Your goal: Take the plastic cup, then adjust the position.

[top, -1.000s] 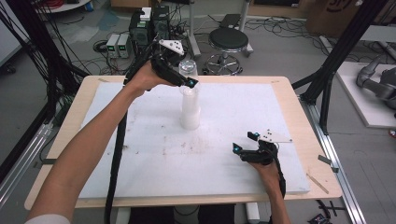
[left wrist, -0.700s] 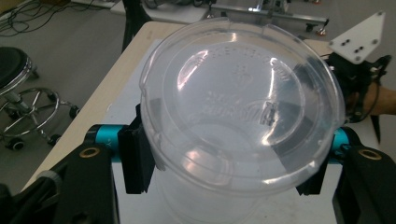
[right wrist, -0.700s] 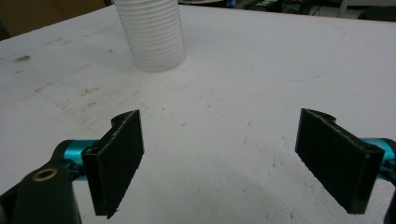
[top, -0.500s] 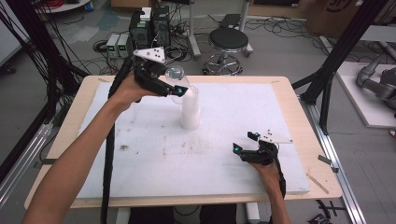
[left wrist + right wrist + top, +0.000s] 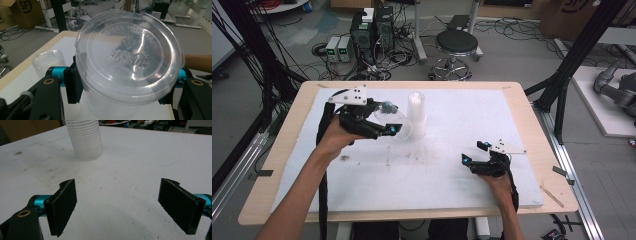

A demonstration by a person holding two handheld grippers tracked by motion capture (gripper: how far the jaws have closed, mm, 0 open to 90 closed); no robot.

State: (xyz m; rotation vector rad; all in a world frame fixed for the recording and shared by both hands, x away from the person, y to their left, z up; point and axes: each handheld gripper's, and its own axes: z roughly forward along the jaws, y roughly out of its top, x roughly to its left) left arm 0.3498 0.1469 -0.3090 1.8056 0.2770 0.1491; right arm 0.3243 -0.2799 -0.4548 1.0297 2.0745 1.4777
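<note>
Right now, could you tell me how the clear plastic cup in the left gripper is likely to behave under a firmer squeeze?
The clear plastic cup looks thin-walled, so it would probably flex or crumple. Being empty, it is likely very light. Its glossy surface may slip between the left gripper's pads.

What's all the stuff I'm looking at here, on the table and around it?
clear plastic cup: one, see-through, held between the left gripper's fingers, left of the stack
stack of cups: one, whitish, standing upright on the far middle of the mat
mat: one, white, covering most of the table
table: one, light wood
stool: one, black seat, on the floor beyond the table
electronic boxes: several, dark and pale, on the floor with cables, far left
left gripper: one, black with teal, closed on the clear plastic cup
right gripper: one, black with teal, fingers apart, resting low on the mat at the right
</note>
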